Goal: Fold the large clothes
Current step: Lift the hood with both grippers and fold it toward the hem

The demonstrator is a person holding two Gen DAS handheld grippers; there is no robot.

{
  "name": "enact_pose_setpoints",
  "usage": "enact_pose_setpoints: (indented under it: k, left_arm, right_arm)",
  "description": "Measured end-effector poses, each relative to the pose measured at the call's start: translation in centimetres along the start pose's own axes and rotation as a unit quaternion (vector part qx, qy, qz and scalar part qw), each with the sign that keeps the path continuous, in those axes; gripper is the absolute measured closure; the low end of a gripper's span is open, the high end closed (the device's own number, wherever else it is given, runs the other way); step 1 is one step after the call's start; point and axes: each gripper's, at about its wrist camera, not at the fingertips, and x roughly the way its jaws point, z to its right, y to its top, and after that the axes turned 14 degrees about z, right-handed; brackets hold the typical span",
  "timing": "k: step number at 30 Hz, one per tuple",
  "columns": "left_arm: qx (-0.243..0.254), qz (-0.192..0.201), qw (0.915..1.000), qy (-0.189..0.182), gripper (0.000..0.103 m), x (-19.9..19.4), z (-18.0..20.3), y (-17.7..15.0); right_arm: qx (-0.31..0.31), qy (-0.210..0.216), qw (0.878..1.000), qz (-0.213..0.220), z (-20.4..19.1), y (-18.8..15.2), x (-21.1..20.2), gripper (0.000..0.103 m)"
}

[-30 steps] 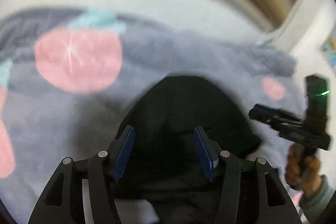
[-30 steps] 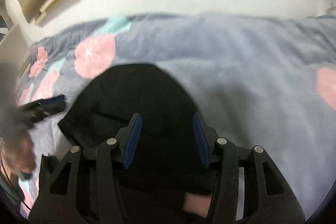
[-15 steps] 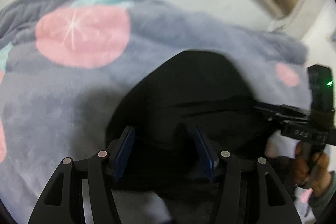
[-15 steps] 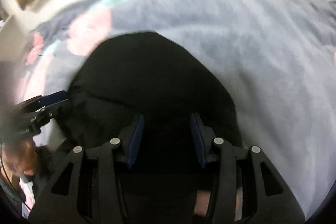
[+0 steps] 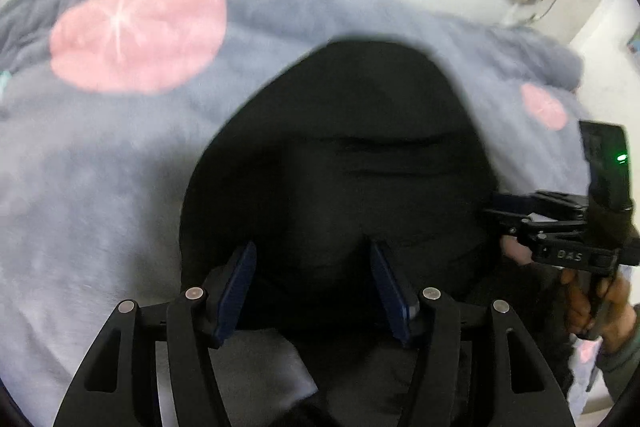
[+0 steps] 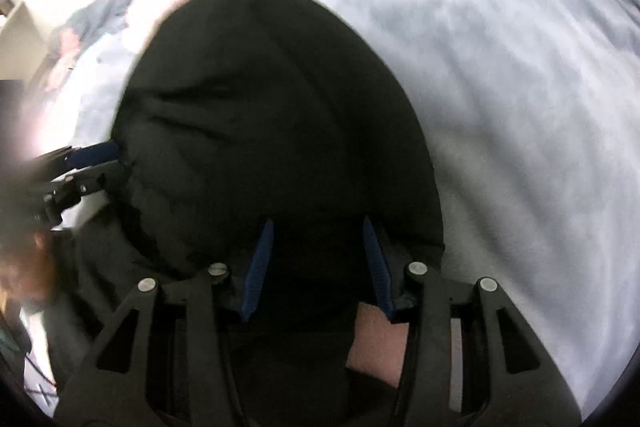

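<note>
Two grippers were on your black garment [image 5: 344, 163], which lay on the grey fleece blanket [image 5: 120, 163] toward its near edge. Your left gripper [image 5: 312, 291] and right gripper [image 6: 318, 263] each had dark cloth between the pads, but whether they pinched it I could not tell. It looked soft, bulky and limp; you would do best holding its hem corners. Blur hid seams and sleeves.

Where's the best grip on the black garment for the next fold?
Probably the near hem of the black garment, one corner per gripper, coming steeply from above. It lies flat on the grey blanket with its rounded far end away from the cameras, so the near edge is the free one to lift and carry over.
</note>
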Motion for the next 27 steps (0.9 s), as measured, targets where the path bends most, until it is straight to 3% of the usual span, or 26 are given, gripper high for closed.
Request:
enact_pose_setpoints:
  k: [2, 4, 6, 10, 15, 19, 20, 22, 24, 25, 27]
  left_arm:
    - [-0.002, 0.030, 0.9994, -0.017, 0.041, -1.8, 0.0, 1.3]
    - [0.000, 0.048, 0.9987, -0.015, 0.038, -2.8, -0.5, 3.0]
    - [-0.001, 0.049, 0.9988, 0.001, 0.034, -2.4, -1.5, 4.6]
    - [-0.051, -0.004, 0.9985, -0.018, 0.034, 1.2, -4.8, 6.3]
    - [-0.102, -0.068, 0.9912, -0.050, 0.034, 6.7, -6.0, 5.6]
    - [-0.131, -0.096, 0.9827, -0.088, 0.034, 9.1, -6.3, 5.0]
    - [-0.129, -0.095, 0.9832, -0.087, 0.034, 9.4, -6.0, 4.9]
    - [-0.103, -0.085, 0.9880, -0.078, 0.039, 9.2, -5.0, 5.2]
    - [-0.061, -0.066, 0.9929, -0.077, 0.077, 8.1, -3.5, 5.4]
    - [-0.054, -0.057, 0.9935, -0.083, 0.081, 7.0, -3.3, 5.5]
    - [-0.030, -0.030, 0.9956, -0.084, 0.087, 4.9, -2.1, 5.8]
  right_arm:
    - [0.003, 0.015, 1.000, 0.025, 0.5, 0.9, -2.0, 0.057]
    - [0.008, 0.020, 0.999, 0.043, 1.3, 2.1, -3.1, 0.042]
    - [0.005, 0.013, 0.999, 0.053, 2.0, 3.3, -3.3, 0.033]
    - [0.011, 0.018, 0.999, 0.034, 3.8, 4.7, -1.5, 0.034]
    - [0.039, 0.045, 0.998, -0.008, 6.3, 4.8, 2.2, 0.033]
    - [0.065, 0.099, 0.992, -0.048, 6.3, 4.7, 4.6, 0.032]
    - [0.064, 0.106, 0.991, -0.056, 6.0, 4.6, 5.1, 0.034]
    - [0.048, 0.111, 0.991, -0.062, 4.8, 4.5, 5.5, 0.046]
    - [0.026, 0.104, 0.993, -0.055, 3.6, 4.6, 4.9, 0.076]
    - [0.015, 0.105, 0.993, -0.044, 2.9, 4.7, 4.1, 0.087]
    - [-0.010, 0.097, 0.995, -0.026, 1.8, 4.7, 2.2, 0.091]
